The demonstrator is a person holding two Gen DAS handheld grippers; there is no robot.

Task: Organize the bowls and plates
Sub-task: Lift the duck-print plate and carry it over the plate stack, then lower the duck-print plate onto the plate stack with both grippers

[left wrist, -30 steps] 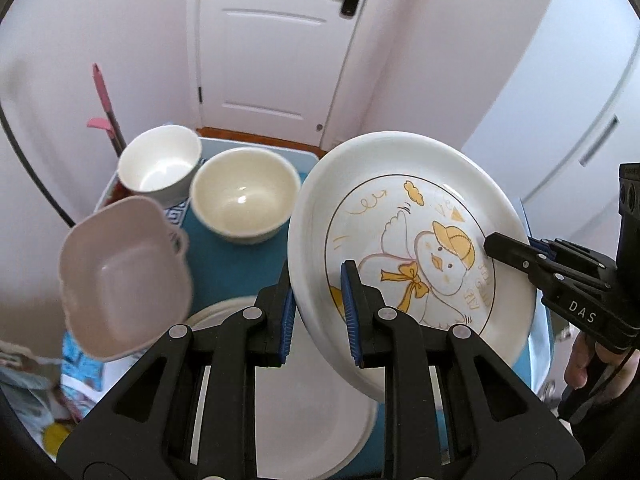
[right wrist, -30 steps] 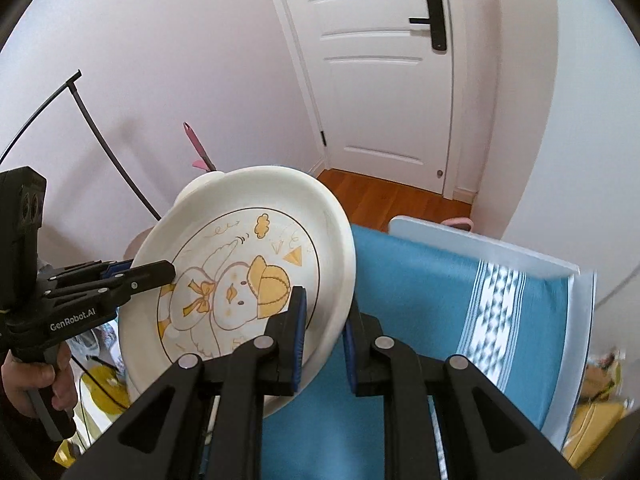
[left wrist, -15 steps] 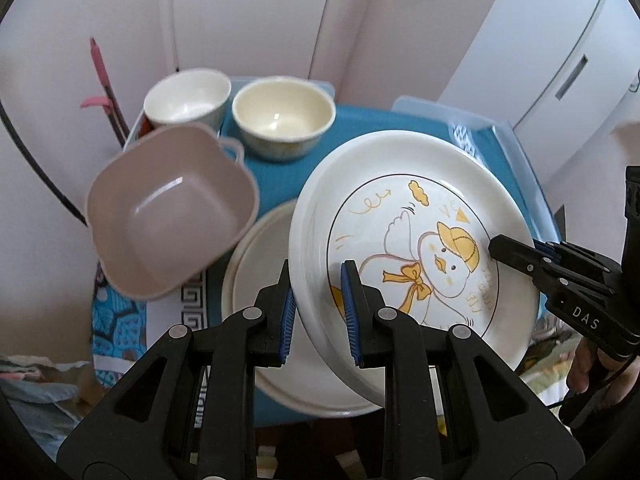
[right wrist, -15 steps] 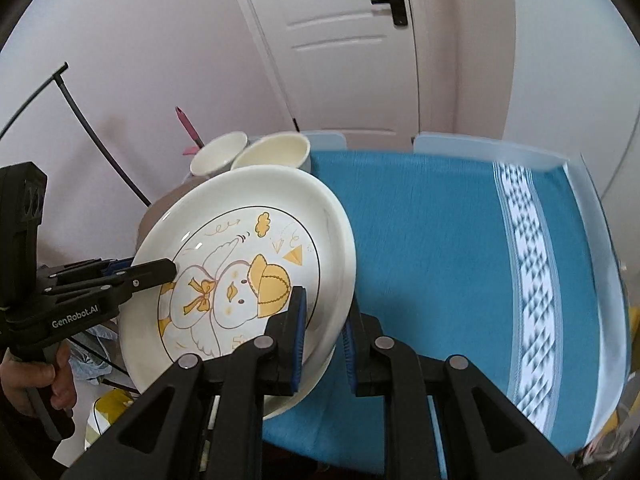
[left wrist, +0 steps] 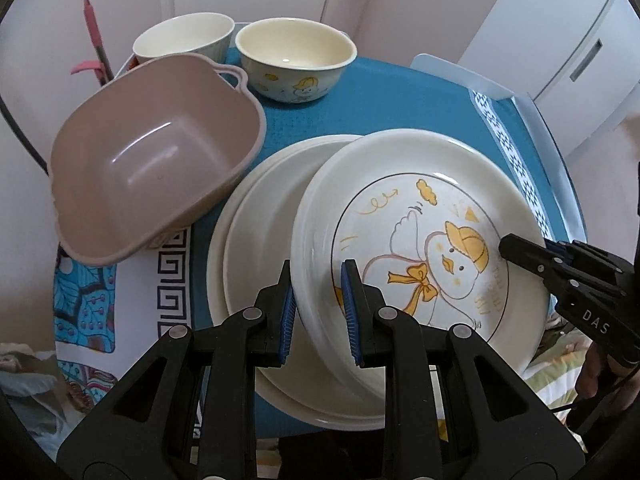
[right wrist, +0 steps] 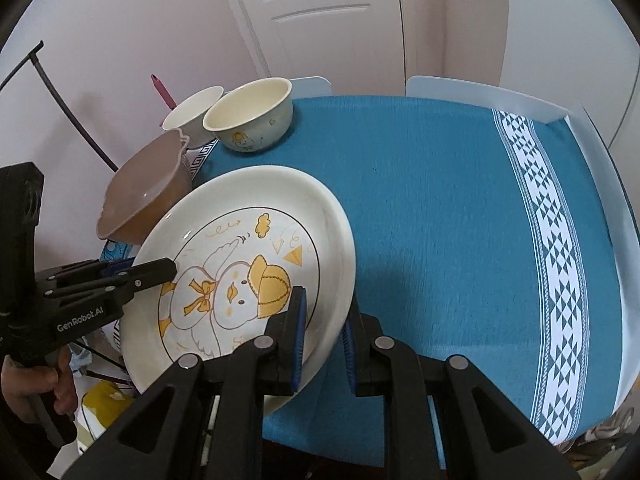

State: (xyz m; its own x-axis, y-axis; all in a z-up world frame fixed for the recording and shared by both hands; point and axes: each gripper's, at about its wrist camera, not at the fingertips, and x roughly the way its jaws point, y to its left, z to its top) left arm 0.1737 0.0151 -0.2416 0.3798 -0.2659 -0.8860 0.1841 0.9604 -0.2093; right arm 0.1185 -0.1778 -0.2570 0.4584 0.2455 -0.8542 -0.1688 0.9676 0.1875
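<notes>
Duck plate (left wrist: 420,236) is held up by both grippers, tilted over the blue table cloth (right wrist: 440,220). The left gripper (left wrist: 318,312) has its blue pads (left wrist: 289,320) squeezed on the plate's near rim. The right gripper (right wrist: 324,340) pinches the rim on the other side, one finger on top and one underneath. Each gripper shows in the other's view, clamped on the far rim, with a hand (right wrist: 28,384) behind it.

Under the duck plate, near the table's left edge, sits a stack of plain cream plates (left wrist: 256,248). The duck plate covers the right part of that stack, but whether it touches cannot be told. A pink tub (left wrist: 156,152) sits just beside the stack, at the left edge. At the far left corner stand two bowls side by side, a cream bowl with a duck picture (left wrist: 296,60) and a white bowl (left wrist: 184,40). The right half of the cloth has a white patterned stripe (right wrist: 552,248).
</notes>
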